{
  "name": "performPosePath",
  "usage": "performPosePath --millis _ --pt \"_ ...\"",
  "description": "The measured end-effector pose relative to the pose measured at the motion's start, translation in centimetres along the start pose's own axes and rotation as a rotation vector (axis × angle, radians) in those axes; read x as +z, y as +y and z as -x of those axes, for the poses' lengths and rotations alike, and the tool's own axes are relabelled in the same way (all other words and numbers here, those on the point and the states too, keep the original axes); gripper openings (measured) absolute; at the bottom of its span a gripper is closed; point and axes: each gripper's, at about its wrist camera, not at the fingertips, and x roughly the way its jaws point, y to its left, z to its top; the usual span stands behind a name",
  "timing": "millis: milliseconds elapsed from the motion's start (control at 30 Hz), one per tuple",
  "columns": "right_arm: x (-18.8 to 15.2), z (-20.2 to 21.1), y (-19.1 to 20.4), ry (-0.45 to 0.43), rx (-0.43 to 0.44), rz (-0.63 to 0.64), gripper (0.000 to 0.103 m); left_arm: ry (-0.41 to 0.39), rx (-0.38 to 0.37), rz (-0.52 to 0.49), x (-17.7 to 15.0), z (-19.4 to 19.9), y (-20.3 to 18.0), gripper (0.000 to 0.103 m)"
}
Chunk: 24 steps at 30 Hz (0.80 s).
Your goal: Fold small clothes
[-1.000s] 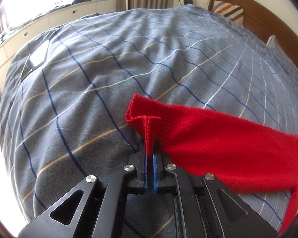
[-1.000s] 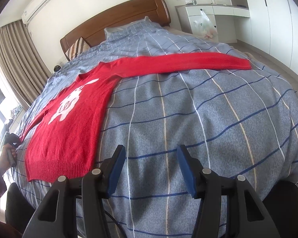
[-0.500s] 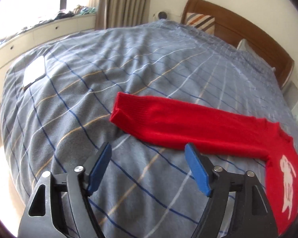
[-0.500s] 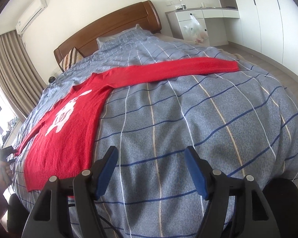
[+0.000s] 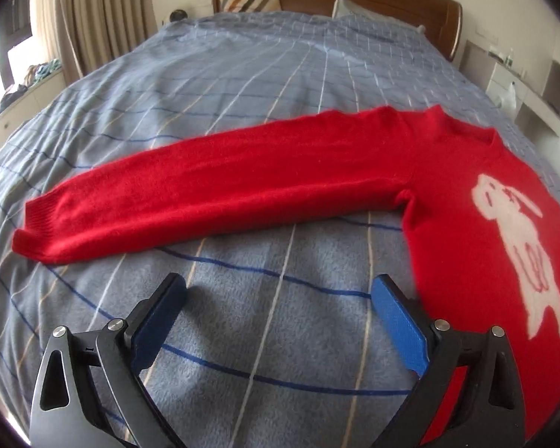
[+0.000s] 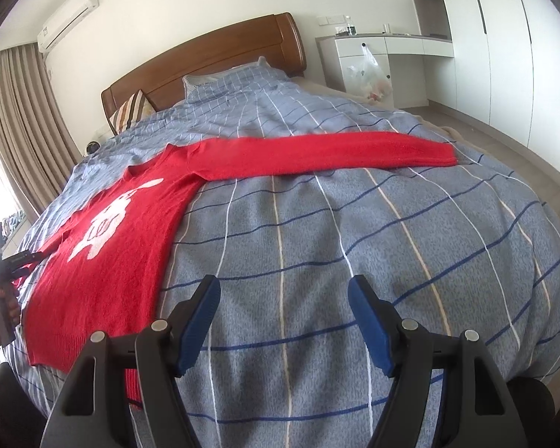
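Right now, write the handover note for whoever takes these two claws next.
Left claw: jaws opening wide, nothing between them, over bare bedspread just below the sweater's left-hand sleeve.
Right claw: open, empty, over bedspread near the foot of the bed, beside the sweater's hem.
Red sweater: lies flat, face up with the white rabbit design showing, both sleeves stretched straight out to the sides; the other sleeve reaches toward the wardrobe side.
Done: sweater spread out and smoothed.
Left: every fold, sleeves in first by my guess, then the body.
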Motion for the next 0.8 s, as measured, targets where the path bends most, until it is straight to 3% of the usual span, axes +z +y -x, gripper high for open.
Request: performPosePath --millis 133,800 --pt "-0.1 -0.2 -0.3 0.012 0.004 -0.011 0.071 -0.081 0.03 -0.012 -1.7 0.4 -0.2 0.103" --pt "-0.6 -1.2 0.4 0.046 0.004 0.014 0.071 -0.091 0.012 -0.006 -1.7 0.2 0.0 0.103"
